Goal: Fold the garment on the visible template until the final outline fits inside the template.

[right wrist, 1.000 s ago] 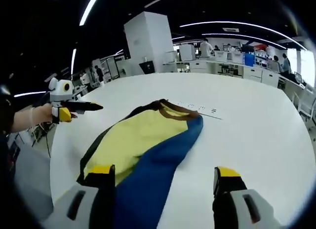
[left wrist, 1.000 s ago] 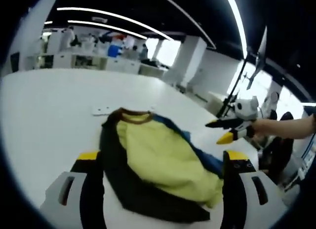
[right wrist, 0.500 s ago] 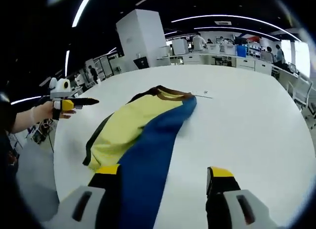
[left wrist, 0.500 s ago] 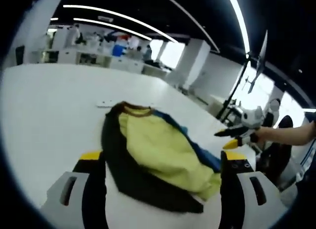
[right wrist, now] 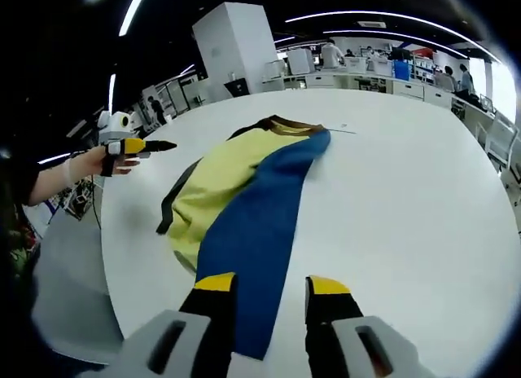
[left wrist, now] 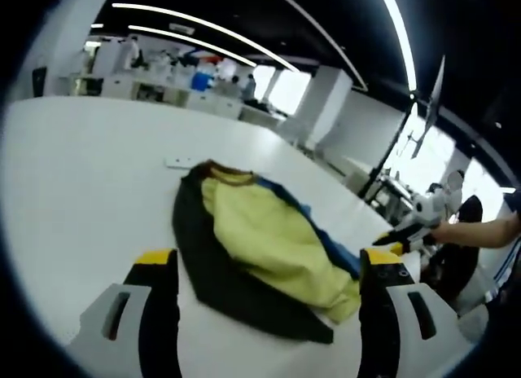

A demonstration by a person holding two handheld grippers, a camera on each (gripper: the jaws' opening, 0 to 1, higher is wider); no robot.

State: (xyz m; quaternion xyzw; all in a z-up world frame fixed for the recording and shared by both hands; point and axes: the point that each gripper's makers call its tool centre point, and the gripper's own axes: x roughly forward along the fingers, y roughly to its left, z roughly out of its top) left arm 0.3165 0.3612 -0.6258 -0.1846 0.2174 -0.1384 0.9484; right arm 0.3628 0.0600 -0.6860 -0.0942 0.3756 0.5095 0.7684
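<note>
A garment (left wrist: 260, 243) with a yellow middle, a black side, a blue side and a brown collar lies bunched on the white table (left wrist: 73, 191). My left gripper (left wrist: 269, 256) stands open and wide at its near hem, not touching it. In the right gripper view the garment (right wrist: 244, 191) stretches away from me, blue side nearest. My right gripper (right wrist: 270, 282) has its jaws drawn close but still apart, with the blue hem lying between them. The right gripper (left wrist: 404, 235) also appears past the table's right edge, and the left gripper (right wrist: 153, 146) is held over the table's left rim.
A small white marked strip (left wrist: 177, 162) lies on the table just beyond the collar, and it is seen again as a strip (right wrist: 343, 127) in the other view. Desks, shelves and people fill the room's far side. A tripod stand (left wrist: 391, 150) rises beyond the table's right edge.
My right gripper's jaws have narrowed from wide open and have come down over the blue hem. In the left gripper view the right gripper has dropped lower and farther right.
</note>
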